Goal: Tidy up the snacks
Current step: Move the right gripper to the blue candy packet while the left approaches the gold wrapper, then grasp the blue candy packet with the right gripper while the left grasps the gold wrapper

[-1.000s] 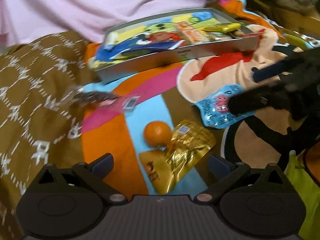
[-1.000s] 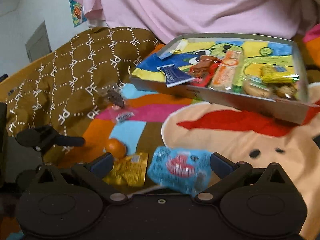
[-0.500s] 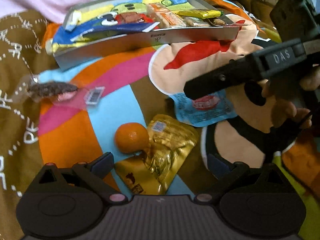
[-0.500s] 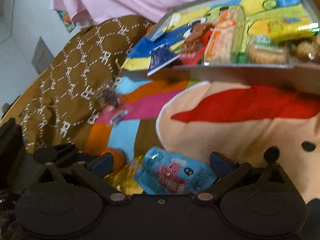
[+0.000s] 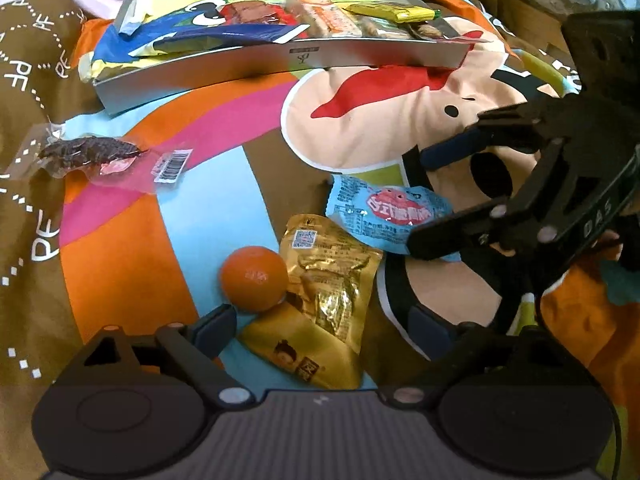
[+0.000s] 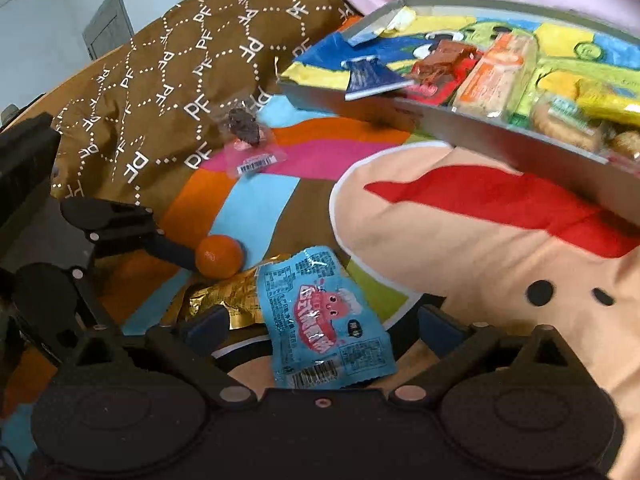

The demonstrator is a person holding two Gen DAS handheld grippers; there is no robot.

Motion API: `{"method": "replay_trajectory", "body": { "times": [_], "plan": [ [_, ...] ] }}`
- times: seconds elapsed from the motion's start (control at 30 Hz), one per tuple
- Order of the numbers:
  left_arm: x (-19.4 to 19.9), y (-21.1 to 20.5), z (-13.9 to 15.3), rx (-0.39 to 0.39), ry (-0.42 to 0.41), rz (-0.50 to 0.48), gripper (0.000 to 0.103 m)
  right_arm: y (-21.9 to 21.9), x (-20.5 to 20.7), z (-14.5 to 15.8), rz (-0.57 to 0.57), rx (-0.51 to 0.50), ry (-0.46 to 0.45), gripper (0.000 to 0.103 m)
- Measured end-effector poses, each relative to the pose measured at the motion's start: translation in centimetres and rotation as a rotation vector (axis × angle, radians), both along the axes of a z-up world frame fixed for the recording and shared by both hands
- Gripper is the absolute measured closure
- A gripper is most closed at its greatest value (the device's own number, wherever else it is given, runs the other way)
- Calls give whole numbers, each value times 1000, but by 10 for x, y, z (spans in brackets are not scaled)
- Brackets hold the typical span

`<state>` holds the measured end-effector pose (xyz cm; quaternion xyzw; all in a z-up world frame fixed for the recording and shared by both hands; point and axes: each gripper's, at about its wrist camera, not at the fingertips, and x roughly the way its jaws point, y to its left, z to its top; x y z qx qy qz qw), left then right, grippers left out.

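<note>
"PF" lettering across brown quilt [image 6: 168,92]

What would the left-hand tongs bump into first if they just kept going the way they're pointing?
Probably the gold snack packet, which lies between the open left tongs, with the small orange right beside their left finger. Depth is hard to judge, so the orange could touch first.

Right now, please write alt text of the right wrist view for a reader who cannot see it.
The open right claw hovers over a blue snack packet lying on a colourful blanket. To its left lie a gold packet and a small orange, with the left claw beside them. Behind, a grey tray holds more snacks.
</note>
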<state>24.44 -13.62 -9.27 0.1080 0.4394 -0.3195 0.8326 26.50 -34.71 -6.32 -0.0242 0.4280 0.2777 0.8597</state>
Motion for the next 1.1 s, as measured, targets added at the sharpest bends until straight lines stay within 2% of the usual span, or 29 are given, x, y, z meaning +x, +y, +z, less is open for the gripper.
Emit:
{"method": "replay_trajectory", "body": {
  "times": [0.1,0.17,0.23,0.4,0.47,0.7,0.83,1.1],
  "plan": [
    [3,0,-1,0,4,-8,10,8,1,-6,22,-41,-16,7],
    [4,0,-1,-3,-6,4,15,13,-1,-7,37,-70,-41,18],
    [3,2,-1,-4,-21,18,22,16,-2,-8,49,-83,-49,22],
    [2,2,2,2,-18,33,30,20,-11,-9,90,-138,-59,30],
    [1,1,3,13,-15,35,31,23,-15,-10,79,-170,-69,37],
    [-10,-6,8,26,18,109,37,22,-26,-6,12,-203,-60,40],
    [-20,-9,11,-9,65,136,38,18,-37,1,-15,-242,-53,39],
    [-29,-20,7,38,27,146,32,11,-40,1,-34,-253,-43,38]
  ]
}}
